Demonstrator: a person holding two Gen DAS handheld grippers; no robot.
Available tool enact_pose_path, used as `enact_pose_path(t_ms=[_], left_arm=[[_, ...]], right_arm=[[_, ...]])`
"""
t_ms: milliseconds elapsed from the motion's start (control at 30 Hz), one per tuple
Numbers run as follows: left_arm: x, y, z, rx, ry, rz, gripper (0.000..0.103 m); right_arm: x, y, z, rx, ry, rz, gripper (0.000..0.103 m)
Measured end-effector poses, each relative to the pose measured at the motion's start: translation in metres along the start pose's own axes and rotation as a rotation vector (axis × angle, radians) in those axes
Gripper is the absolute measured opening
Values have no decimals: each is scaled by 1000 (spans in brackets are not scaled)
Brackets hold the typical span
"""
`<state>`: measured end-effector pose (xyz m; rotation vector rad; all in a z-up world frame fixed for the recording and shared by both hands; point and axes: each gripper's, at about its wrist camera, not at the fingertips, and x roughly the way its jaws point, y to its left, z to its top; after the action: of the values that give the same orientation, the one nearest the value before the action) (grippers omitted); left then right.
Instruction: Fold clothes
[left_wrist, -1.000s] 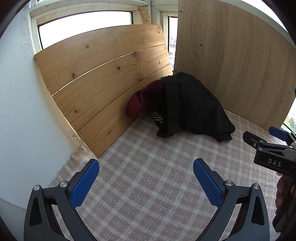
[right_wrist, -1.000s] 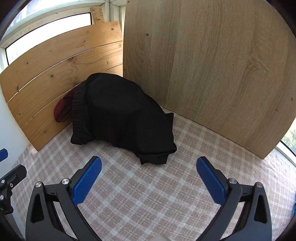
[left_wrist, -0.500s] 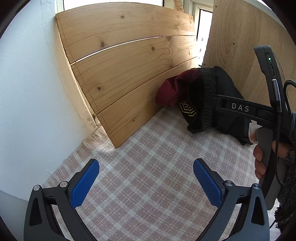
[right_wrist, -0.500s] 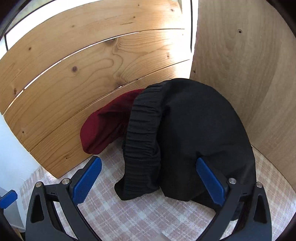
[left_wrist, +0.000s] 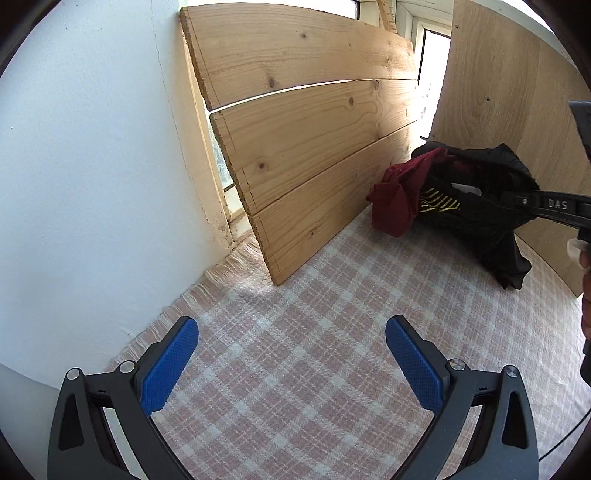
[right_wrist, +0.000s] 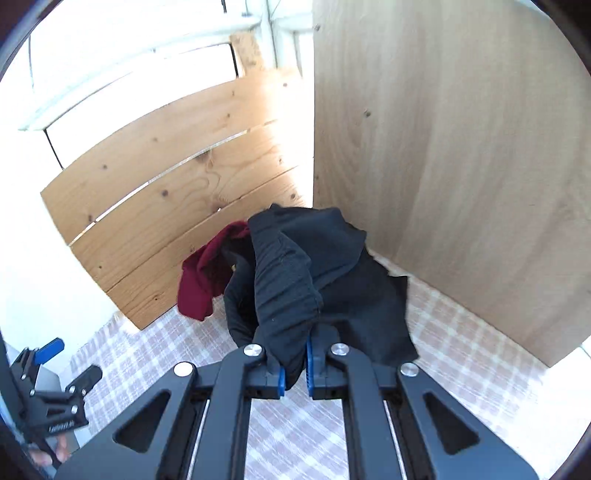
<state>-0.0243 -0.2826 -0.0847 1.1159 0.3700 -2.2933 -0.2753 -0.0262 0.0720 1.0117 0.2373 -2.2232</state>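
Nearest in the right wrist view, the right gripper (right_wrist: 293, 373) has its blue pads drawn almost together, pinching a fold of the black garment (right_wrist: 295, 280) by its gathered, ribbed edge; the cloth bunches up out of the jaws and drapes away toward the corner. In the left wrist view, the left gripper (left_wrist: 291, 363) hangs with its two blue pads spread wide and nothing between them, just above the pink-and-white checked cloth (left_wrist: 332, 332) that covers the surface. The same left gripper shows at the lower left edge of the right wrist view, well apart from the clothes. Farther out, the black garment (left_wrist: 491, 206) lies heaped in the corner, with a yellow striped print visible on a dark layer inside it, and one black end trails onto the checked cloth (right_wrist: 461, 369) toward the right. A dark red garment (left_wrist: 397, 199) is tangled against its left side, touching it and partly tucked under it; in the right wrist view this dark red garment (right_wrist: 203, 280) sags beside the black one. Behind the clothes, a panel of three pine planks (left_wrist: 314, 129) leans against the window side, and a pale wooden board (right_wrist: 461, 166) stands upright to the right, the two meeting at the corner. A white wall (left_wrist: 92, 166) runs along the left.
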Motion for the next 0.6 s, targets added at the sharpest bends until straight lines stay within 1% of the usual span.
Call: enact_pose_path(t_ms=[67, 133, 200, 233, 267, 300, 333, 367, 467, 567, 600], left_arm=[[-13, -4, 2, 21, -28, -20, 102], [-26, -15, 2, 60, -48, -46, 102], [-38, -29, 0, 106, -60, -79, 102], [-44, -36, -2, 130, -66, -95, 102], [-49, -47, -4, 157, -68, -112, 102], [-53, -58, -6, 186, -71, -130, 102], [-56, -72, -11, 216, -63, -160, 102], [-60, -85, -17, 246, -53, -192, 102], [-66, -129, -40, 344, -5, -300, 102], [-74, -181, -80, 463, 65, -405, 102], [-76, -196, -95, 504, 85, -418, 102]], right_arm=[[-63, -26, -14, 40, -45, -26, 6], [-124, -59, -39, 124, -72, -63, 5], [-178, -89, -68, 214, -110, -124, 5], [-199, -103, -85, 244, -121, -177, 5], [-213, -115, -103, 259, -125, -252, 5], [-219, -126, -115, 270, -99, -313, 5], [-218, -133, -125, 281, -55, -339, 5], [-221, -139, -135, 296, -44, -335, 5], [-239, -159, -161, 324, -86, -312, 5], [-272, -149, -157, 310, -174, -299, 5], [-284, -146, -153, 310, -198, -284, 5]])
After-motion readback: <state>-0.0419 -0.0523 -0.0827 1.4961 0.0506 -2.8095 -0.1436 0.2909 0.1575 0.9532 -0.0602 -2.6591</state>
